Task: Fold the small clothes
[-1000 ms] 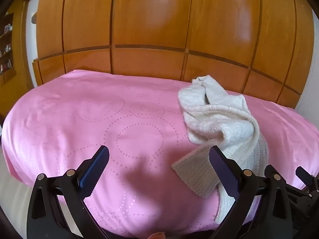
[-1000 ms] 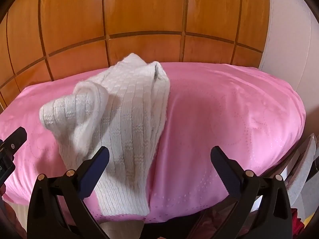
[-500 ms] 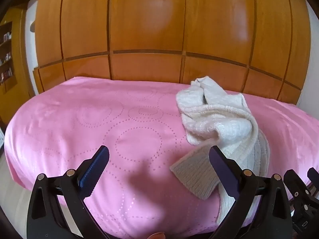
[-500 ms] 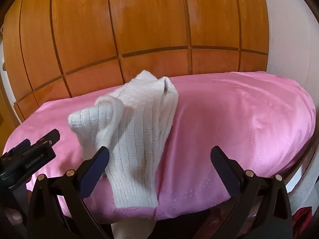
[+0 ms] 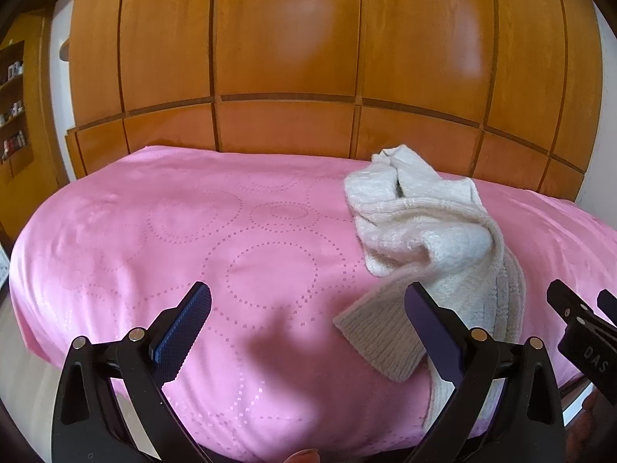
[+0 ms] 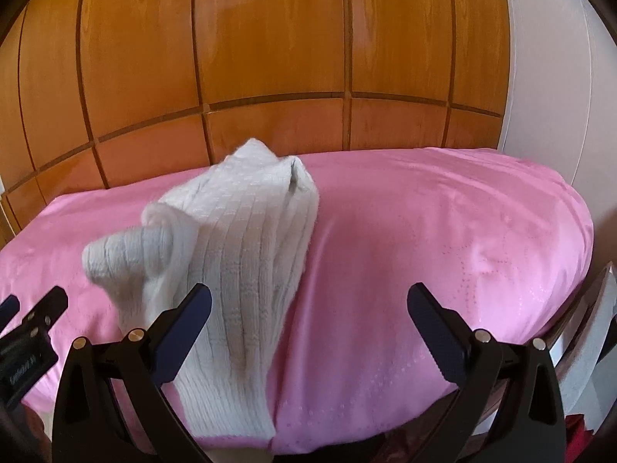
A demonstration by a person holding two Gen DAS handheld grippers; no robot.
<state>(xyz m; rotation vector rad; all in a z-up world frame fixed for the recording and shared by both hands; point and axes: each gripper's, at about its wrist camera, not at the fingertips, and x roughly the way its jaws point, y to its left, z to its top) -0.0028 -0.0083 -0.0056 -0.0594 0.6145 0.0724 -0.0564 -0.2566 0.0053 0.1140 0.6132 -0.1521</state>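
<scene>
**Knit garment lying crumpled on pink bedspread, both tongs apart**

The cream knit garment (image 5: pixel 424 231) is lying in a loose heap on the pink bedspread (image 5: pixel 193 231). Its long axis is running from the far side of the bed, near the wooden panelled wardrobe (image 5: pixel 289 58), toward the near edge. The far end is bunching into a small peak pointing at the wardrobe. The near end is draping over the front edge of the bed and hanging down. From the left wrist view, a ribbed sleeve (image 5: pixel 380 339) is angling out from the heap toward the near left, its cuff end lying flat on the spread. From the right wrist view, the garment (image 6: pixel 239 254) is sitting on the left portion of the bed, with a rolled fold sticking out to the left.

The left gripper (image 5: pixel 308 328) is hovering above the near part of the bed with its jaws standing wide apart, gripping nothing; its right finger is overlapping the sleeve in the frame, and contact cannot be confirmed. The right gripper (image 6: pixel 308 328) is likewise spread wide and empty, its left finger appearing in front of the knit body.

A white wall (image 6: pixel 547 77) is standing to the right of the wardrobe.
</scene>
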